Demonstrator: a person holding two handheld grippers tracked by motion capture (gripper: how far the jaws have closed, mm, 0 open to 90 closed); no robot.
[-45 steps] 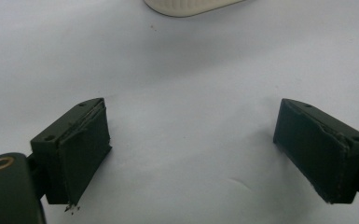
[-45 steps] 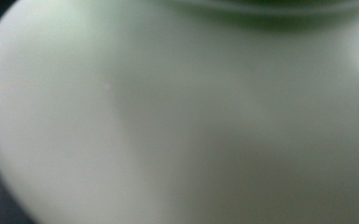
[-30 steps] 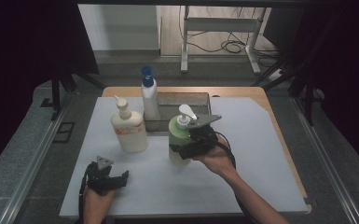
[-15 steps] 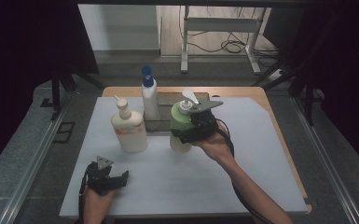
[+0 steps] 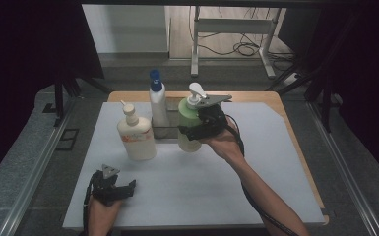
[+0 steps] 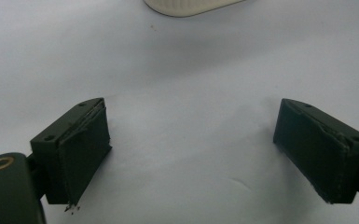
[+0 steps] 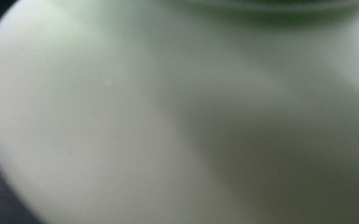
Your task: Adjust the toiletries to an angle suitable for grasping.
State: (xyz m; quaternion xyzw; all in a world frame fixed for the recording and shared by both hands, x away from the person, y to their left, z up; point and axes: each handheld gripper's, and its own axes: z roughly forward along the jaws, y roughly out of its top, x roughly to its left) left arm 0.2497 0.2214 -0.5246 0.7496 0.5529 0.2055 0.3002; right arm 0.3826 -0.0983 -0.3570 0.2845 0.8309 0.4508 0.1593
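Green pump bottle stands at the near edge of the dark tray toward the back of the white table, with the right gripper closed around its body from the side. Whether its base touches the surface or hangs just above it is hard to judge from the high view. In the right gripper view the pale green wall sits pressed up against the lens, blurred, so the grip is deep on the belly.

Beside it are a cream pump bottle and a tall white bottle with a blue cap, both upright; the white one is just beside the green one, so any sideways swing risks a knock.

The bottle looks like smooth, slightly yielding plastic, probably slippery and, if full, bottom-heavy (the pump head is no place to hold). A squeeze across the mid-body, below the shoulder, seems safest, firm enough not to slide yet not so hard as to dent it.

The left gripper rests low near the front-left of the table, jaws spread wide with nothing between them, the cream bottle's base ahead of it.
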